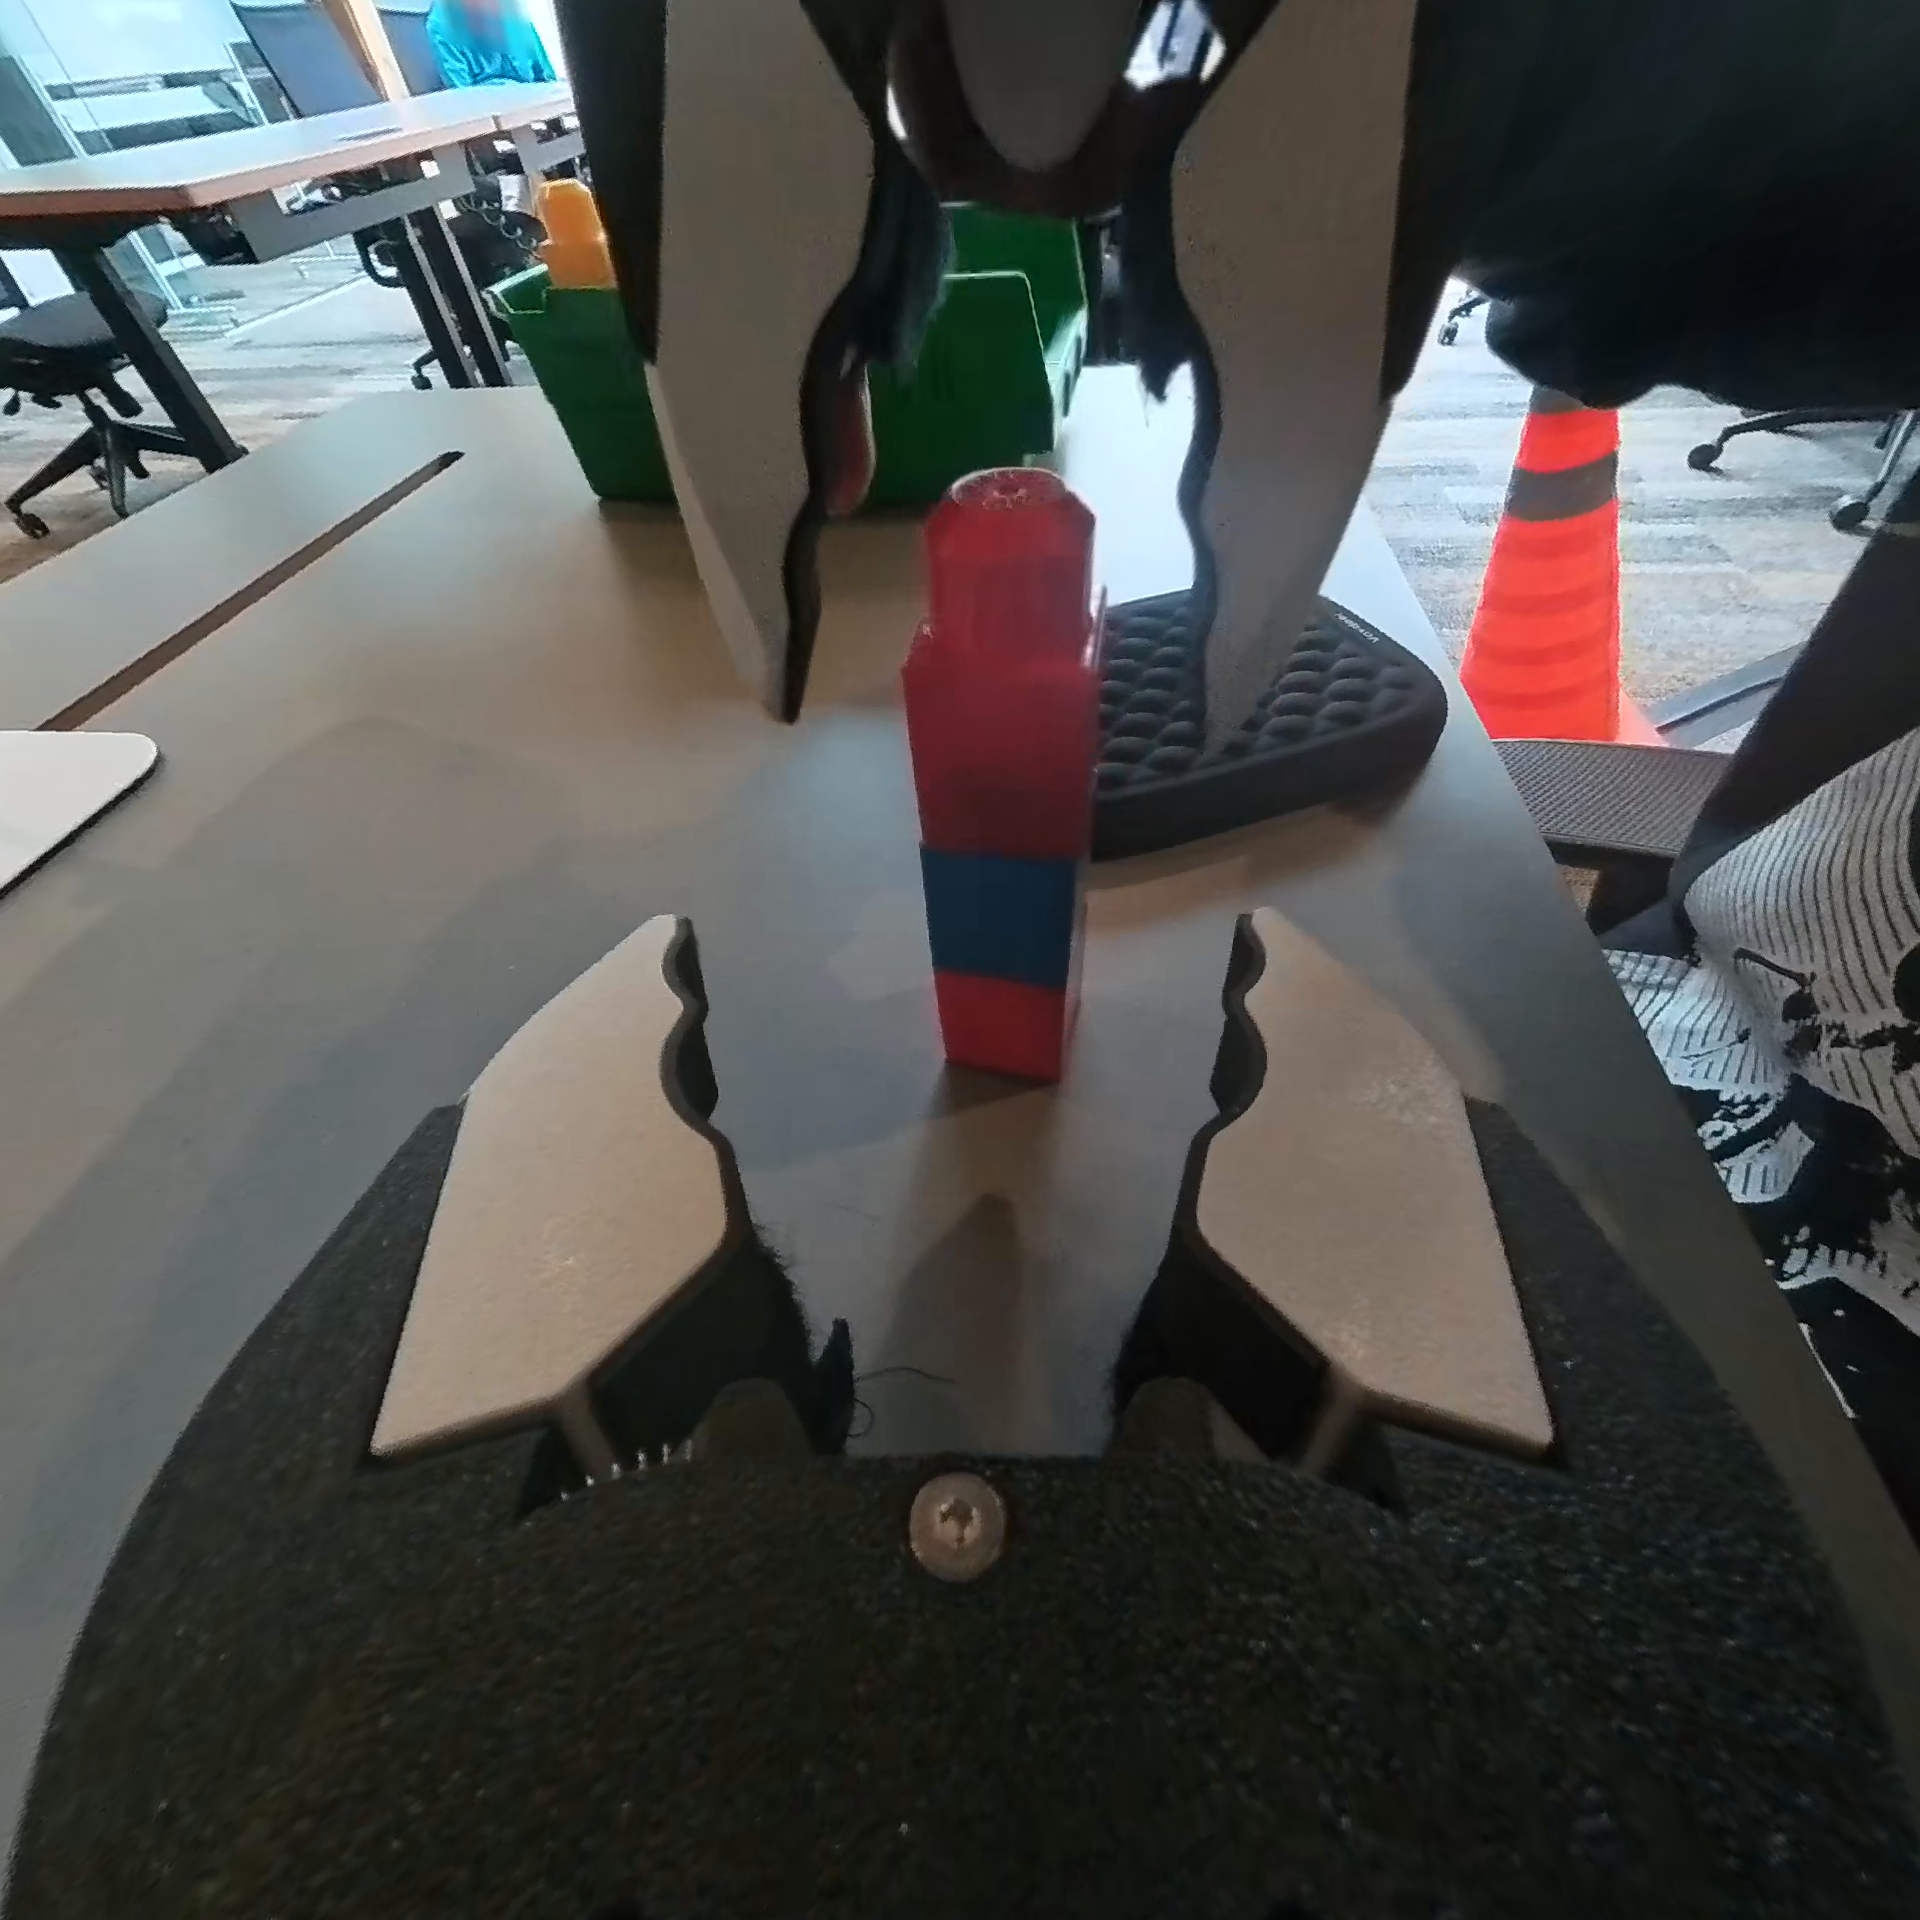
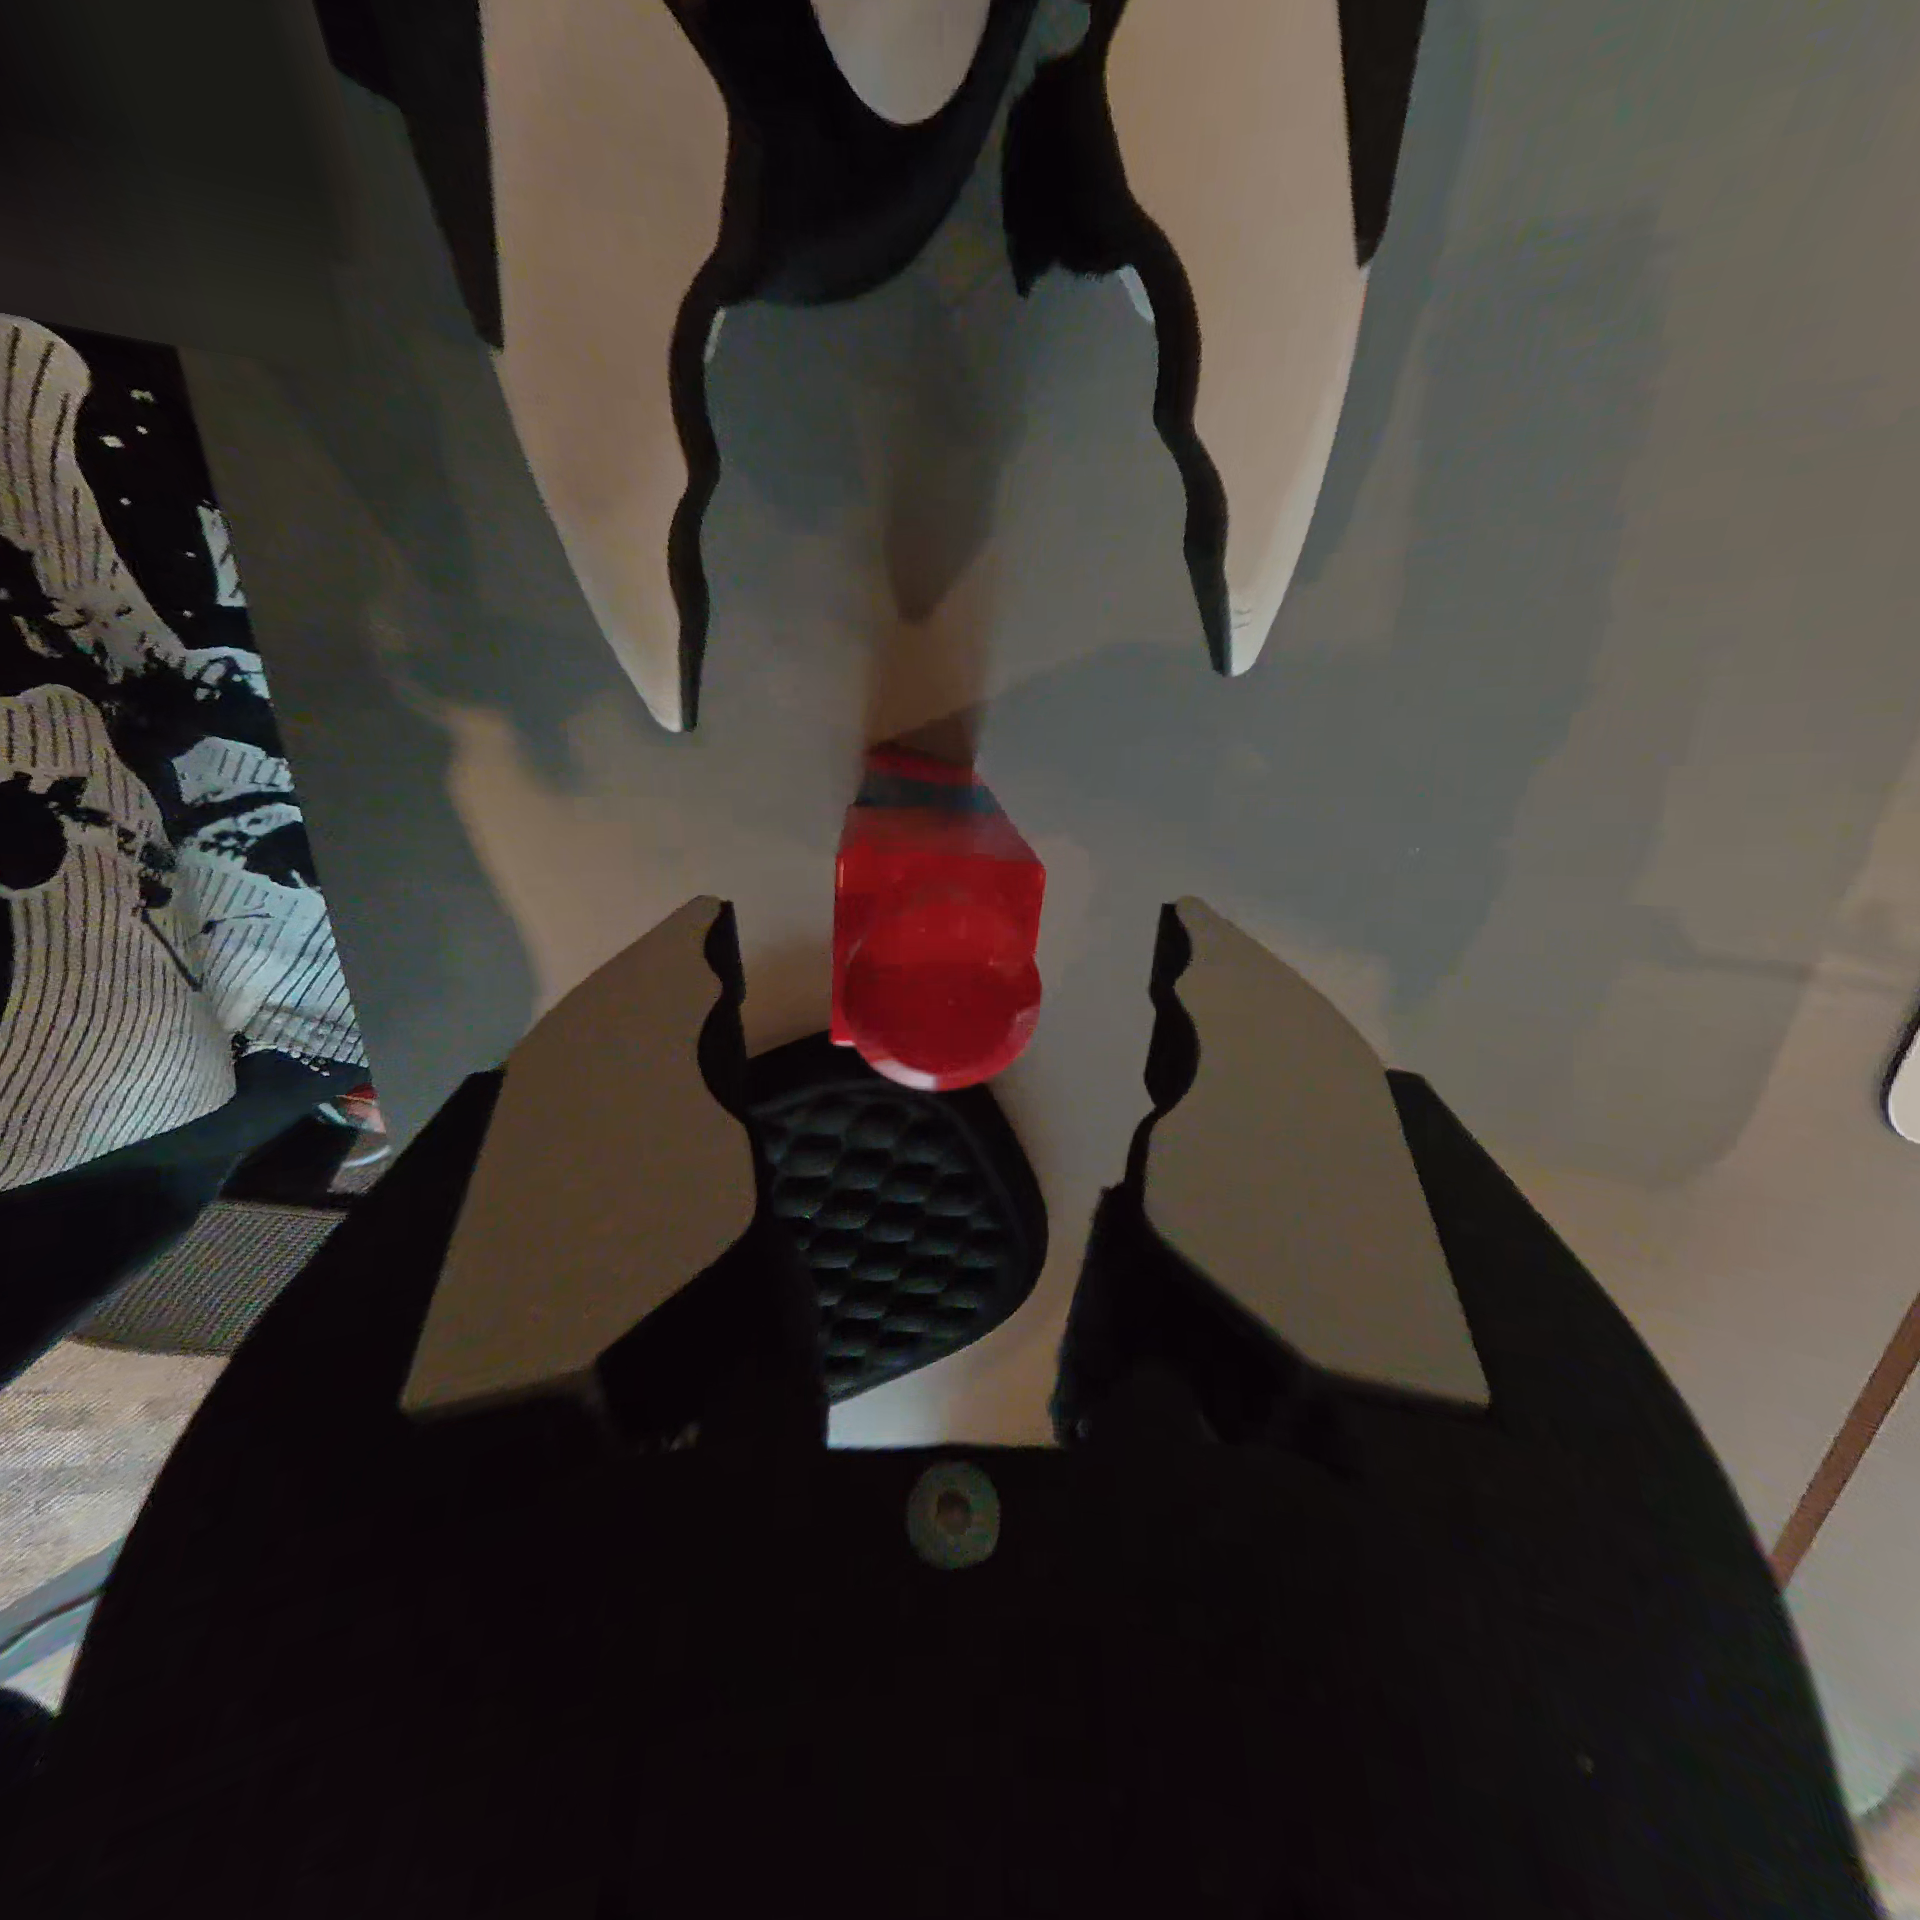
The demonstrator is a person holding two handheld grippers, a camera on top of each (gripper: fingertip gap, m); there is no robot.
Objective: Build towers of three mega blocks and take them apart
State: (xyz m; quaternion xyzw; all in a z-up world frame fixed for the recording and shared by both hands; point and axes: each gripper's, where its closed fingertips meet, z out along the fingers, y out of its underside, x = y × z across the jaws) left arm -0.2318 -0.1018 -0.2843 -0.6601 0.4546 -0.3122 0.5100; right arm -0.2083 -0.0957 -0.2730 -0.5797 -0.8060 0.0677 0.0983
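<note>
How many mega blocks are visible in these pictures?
4. Three form the tower: red top block, blue middle block, red bottom block. An orange block stands in the green bin behind; the bin may hide more.

The left wrist view sits low, just above the surface (image 1: pixel 416 831), and looks level along its own hand-held gripper (image 1: pixel 966 935) toward the far edge and the room behind. The block tower (image 1: pixel 1003 810) stands upright close ahead, seen from the side. The right wrist view looks steeply down along the right hand-held gripper (image 2: pixel 940 914) from above, so the same tower (image 2: pixel 935 935) shows top-first, near the lens. Both views share the tower, the black dimpled pad (image 1: pixel 1278 727) (image 2: pixel 894 1226) beside it, and the surface around them. Each view also catches the other hand-held gripper facing it from the top of the picture.
</note>
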